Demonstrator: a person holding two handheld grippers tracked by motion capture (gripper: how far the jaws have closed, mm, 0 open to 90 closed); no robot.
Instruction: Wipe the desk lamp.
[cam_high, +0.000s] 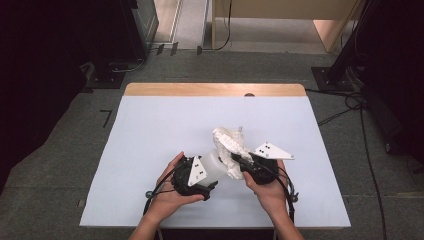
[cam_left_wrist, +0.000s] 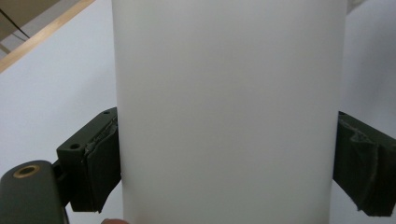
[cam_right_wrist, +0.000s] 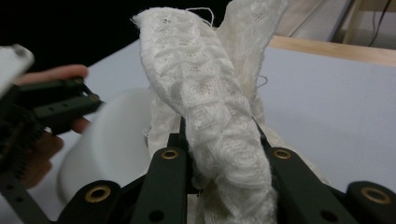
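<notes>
A pale tabletop (cam_high: 150, 130) fills the frame's middle, grey carpet around it. Low and left of centre, the left tool (cam_high: 212, 170) clamps a white cup (cam_high: 216, 164) tipped sideways; just right, the right tool (cam_high: 239, 159) pinches a white knitted cloth (cam_high: 229, 140) at the cup's mouth.

Cup (cam_left_wrist: 229, 112) matt smooth plastic; cloth (cam_right_wrist: 210, 107) knitted, textured, white.
</notes>
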